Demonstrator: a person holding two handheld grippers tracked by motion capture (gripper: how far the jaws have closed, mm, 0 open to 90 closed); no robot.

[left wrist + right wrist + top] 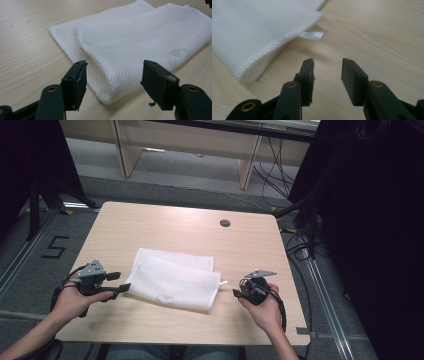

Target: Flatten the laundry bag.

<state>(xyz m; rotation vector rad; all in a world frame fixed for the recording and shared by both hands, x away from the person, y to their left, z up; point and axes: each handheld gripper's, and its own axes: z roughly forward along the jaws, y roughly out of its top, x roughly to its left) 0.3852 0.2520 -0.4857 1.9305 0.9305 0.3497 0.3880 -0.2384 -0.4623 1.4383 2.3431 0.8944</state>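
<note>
- 1 folded white mesh bag (172,282) lies mid-table (150,225), long axis left-to-right.
- Left gripper (113,82) nearer: jaws spread, straddling its corner without pressing.
- Right gripper (327,75) spread, empty, just beside the bag's ribbon tab (312,35).

In the left gripper view we lose the white mesh bag (140,40) past the top and right edges, in the right gripper view past the upper left, and we cannot tell what lies inside its folds.
</note>
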